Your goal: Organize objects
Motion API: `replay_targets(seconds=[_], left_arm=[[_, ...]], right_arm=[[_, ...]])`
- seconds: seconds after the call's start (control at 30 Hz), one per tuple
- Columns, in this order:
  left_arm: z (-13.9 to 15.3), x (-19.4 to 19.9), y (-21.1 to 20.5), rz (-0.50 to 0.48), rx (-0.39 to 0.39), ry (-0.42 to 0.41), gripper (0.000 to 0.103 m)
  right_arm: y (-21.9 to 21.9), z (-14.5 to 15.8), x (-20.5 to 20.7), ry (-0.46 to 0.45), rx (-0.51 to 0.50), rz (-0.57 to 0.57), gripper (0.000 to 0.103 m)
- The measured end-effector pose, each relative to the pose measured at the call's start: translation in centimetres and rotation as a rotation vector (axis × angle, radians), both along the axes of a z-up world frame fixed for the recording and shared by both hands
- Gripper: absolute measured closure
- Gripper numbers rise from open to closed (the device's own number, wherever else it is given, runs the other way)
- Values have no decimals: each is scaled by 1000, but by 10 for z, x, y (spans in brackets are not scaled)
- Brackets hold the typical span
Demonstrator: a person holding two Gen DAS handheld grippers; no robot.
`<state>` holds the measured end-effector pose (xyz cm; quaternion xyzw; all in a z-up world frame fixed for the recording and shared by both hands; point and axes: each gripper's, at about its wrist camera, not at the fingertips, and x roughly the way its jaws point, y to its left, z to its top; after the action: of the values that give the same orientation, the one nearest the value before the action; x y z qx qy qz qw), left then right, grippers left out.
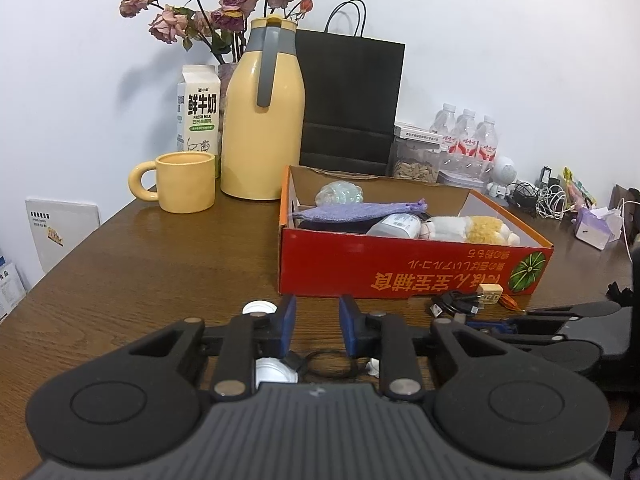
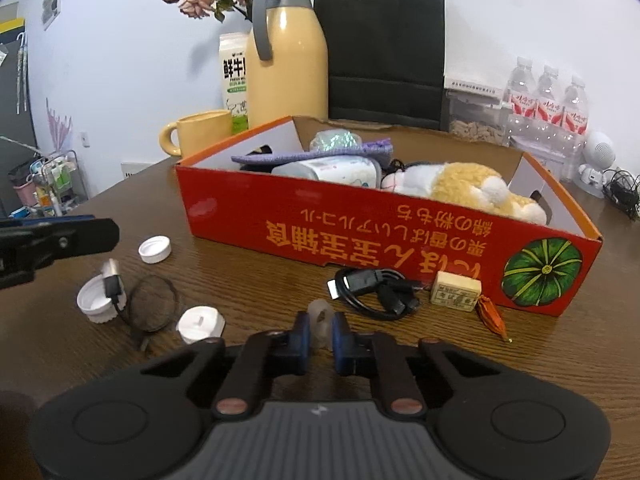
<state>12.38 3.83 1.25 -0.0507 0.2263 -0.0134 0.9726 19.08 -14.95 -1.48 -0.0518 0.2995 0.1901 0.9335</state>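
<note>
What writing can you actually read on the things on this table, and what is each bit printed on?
"鲜牛奶": milk carton, large black characters.
"FRESH MILK": same carton, below them.
Red box: orange characters printed upside down, not reliably readable.
Small tan block: print too small.
Water bottles: red labels blurred.
Flat white box: edge print too small.

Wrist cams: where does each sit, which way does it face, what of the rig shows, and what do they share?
Left wrist: on the left gripper, low over the table, facing the red box; jaws slightly apart, empty; right gripper's side at right.
Right wrist: on the right gripper, facing the same box; jaws shut on a small translucent piece; left gripper at left edge.
Shared: box, yellow jug, mug, black cable.
</note>
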Motion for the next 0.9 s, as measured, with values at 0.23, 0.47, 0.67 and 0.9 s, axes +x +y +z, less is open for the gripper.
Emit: replay_targets(seconds=[0.23,0.47,0.67,0.9], left_arm=[[-9,3,0,-24,43,63,53],[-21,21,-7,-59,78,141,36],[-29,37,-6,-15,92,203,56],[-33,38,-13,-20,160,214,76]], right_arm=[[-11,6,-11,-48,34,-8,96],[-22,9,-23,-90,37,-16,96],[-30,9,-27,-101,47,-30,96],[-31,10,-31,-115,53,-18,96]])
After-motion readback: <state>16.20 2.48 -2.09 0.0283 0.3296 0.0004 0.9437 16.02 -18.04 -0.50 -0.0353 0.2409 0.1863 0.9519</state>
